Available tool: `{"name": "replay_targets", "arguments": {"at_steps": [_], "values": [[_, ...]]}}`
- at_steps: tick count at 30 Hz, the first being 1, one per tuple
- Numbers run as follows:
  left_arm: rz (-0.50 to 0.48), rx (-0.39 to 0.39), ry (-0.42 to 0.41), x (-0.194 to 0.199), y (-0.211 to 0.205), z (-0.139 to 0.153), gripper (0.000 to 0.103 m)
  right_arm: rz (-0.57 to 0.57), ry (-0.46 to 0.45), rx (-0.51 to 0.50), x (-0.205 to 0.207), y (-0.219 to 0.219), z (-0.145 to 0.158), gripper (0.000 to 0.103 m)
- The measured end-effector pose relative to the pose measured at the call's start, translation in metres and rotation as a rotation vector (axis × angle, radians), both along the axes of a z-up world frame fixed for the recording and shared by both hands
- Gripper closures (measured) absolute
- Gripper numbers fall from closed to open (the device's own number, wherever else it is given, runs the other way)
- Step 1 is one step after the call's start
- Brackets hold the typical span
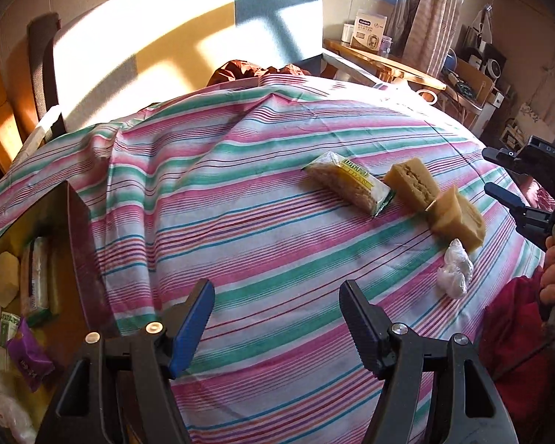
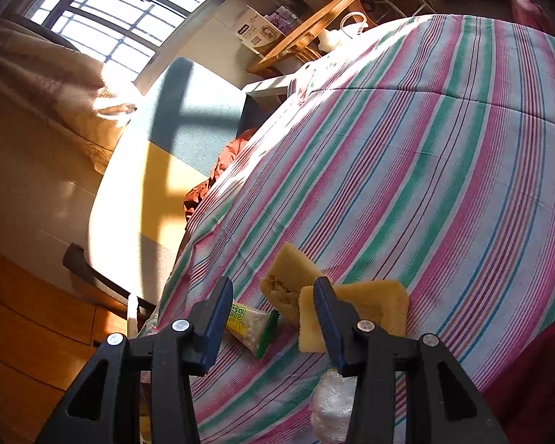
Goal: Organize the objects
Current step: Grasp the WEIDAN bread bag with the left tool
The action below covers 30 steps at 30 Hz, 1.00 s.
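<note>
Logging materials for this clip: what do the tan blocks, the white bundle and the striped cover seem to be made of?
Tan blocks: probably sponge or foam, matte with a porous, pitted face; could be cake.
White bundle: looks like crinkled thin plastic film, glossy with bright highlights.
Striped cover: woven cloth, matte, showing creases and soft folds.
Both grippers are open and hold nothing.

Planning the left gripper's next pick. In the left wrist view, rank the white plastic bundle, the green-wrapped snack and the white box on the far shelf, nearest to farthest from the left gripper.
From the left gripper:
1. White plastic bundle, ahead to the right on the striped cloth.
2. Green-wrapped snack, farther up the cloth.
3. White box, on the shelf by the window, well beyond the cloth.
</note>
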<state>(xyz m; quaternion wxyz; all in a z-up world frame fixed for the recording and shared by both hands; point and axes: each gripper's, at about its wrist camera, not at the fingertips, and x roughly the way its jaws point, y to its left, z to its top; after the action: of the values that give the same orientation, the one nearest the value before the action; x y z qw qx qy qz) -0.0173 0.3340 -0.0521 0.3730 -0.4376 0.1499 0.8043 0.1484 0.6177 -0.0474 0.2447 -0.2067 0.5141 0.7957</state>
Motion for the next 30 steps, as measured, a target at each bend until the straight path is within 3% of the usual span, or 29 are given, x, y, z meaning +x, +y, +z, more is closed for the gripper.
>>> {"name": "replay_targets", "arguments": {"at_steps": [7, 17, 27, 30], "values": [[-0.010, 0.000, -0.071, -0.018, 0.060, -0.011, 0.032, 0.025, 0.012, -0.010, -0.003, -0.001, -0.001, 0.057], [0.090, 0.017, -0.199, -0.050, 0.141, -0.028, 0.028, 0.070, 0.033, -0.018, -0.008, -0.004, -0.002, 0.057], [0.183, -0.046, -0.219, -0.068, 0.178, -0.053, 0.023, 0.078, 0.073, -0.039, -0.006, -0.004, -0.003, 0.056], [0.147, -0.069, -0.157, -0.063, 0.182, -0.057, 0.025, 0.076, 0.079, -0.043, -0.005, -0.003, -0.004, 0.056]]}}
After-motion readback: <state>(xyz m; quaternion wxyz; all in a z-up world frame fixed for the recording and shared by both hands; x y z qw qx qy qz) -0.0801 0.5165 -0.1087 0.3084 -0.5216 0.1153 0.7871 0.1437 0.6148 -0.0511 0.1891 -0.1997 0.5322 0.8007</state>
